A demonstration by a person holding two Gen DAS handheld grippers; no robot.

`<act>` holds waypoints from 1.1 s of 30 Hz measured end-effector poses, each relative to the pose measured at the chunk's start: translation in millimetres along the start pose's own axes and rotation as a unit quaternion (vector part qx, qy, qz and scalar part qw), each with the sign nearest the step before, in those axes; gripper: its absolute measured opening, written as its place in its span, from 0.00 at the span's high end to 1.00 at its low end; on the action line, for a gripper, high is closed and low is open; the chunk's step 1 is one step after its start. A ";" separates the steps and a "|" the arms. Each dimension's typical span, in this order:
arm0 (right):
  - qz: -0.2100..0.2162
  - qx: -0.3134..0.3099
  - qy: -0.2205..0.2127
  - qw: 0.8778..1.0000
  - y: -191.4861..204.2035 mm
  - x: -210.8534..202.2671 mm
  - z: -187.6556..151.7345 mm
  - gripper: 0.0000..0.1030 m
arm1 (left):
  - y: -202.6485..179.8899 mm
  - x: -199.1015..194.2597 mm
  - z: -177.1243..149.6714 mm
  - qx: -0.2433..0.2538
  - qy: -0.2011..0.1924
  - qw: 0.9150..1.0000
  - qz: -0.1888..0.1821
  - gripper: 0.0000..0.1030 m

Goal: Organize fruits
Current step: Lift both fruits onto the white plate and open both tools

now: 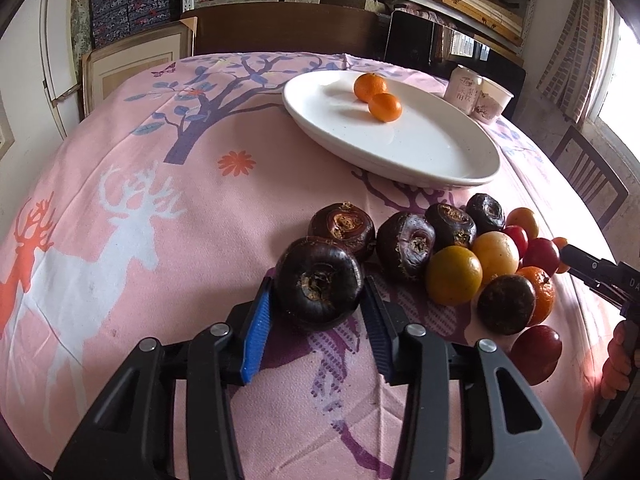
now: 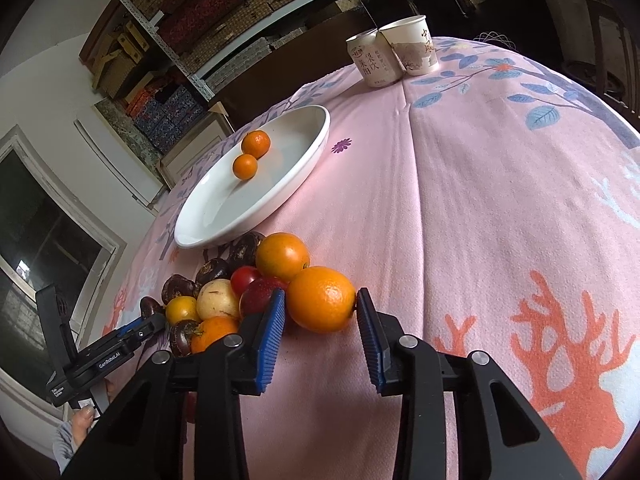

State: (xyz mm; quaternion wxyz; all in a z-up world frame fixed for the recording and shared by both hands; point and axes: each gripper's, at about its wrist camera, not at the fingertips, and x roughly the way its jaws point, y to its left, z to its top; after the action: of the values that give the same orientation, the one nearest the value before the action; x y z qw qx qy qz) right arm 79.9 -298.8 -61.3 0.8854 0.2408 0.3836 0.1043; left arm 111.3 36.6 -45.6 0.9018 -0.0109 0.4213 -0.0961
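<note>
Left wrist view: left gripper [image 1: 319,292] is clamped on a dark water chestnut [image 1: 319,281], one blue pad [image 1: 256,332] on each flank, at the near-left edge of the fruit pile.
Grip rationale: the chestnut sits apart from its neighbours, so the jaws reach both sides without pushing other fruit; judged a sound hold for a lift.
Pile: four more water chestnuts, yellow-orange citrus, small red fruits and a mandarin lie bunched on the pink tablecloth [image 1: 132,208], many touching.
White oval plate [image 1: 460,168]: beyond the pile, holding two small mandarins [image 1: 378,96] side by side; most of its floor is bare, so it is judged the destination.
Background: drink can [image 1: 464,90] and paper cup [image 1: 496,102] behind the plate, clear of the work.

Right wrist view: right gripper [image 2: 321,312] is closed on an orange [image 2: 321,299], pads meeting it left and right, at the pile's right edge.
Grip rationale: the outermost fruit is taken, leaving the red fruit just beside it undisturbed.
Plate position: up and left of the pile, near it.
Task status: judged early; only two fruits are plated, most are not yet sorted.
Risk: round fruit may roll once its neighbours are lifted away.
</note>
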 end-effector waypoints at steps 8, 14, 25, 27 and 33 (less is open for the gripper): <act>0.004 0.001 -0.027 1.000 0.0 -10.6 -0.5 0.64 | -6.1 -23.5 5.0 0.003 -0.046 0.999 -0.006 0.58; 0.043 0.018 -0.023 0.999 10.8 -11.1 24.1 0.64 | -17.6 -26.2 44.9 0.002 -0.058 0.998 -0.015 0.58; 0.032 -0.044 -0.029 0.998 76.0 55.2 81.1 0.64 | -34.7 31.3 90.3 -0.003 -0.036 0.999 -0.036 0.58; 0.031 -0.056 -0.025 0.998 78.6 63.7 82.5 0.64 | -31.1 37.8 91.3 -0.012 -0.029 0.999 -0.039 0.58; 0.030 -0.051 -0.049 0.997 71.1 52.7 82.2 0.55 | -27.2 28.9 89.3 -0.018 -0.055 0.998 -0.037 0.35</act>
State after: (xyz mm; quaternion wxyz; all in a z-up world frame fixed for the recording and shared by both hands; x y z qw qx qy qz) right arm 175.9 -246.6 -10.0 0.9109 0.2117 0.3262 0.1381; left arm 192.9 -0.8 -7.1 0.9189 -0.0486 0.3722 -0.1213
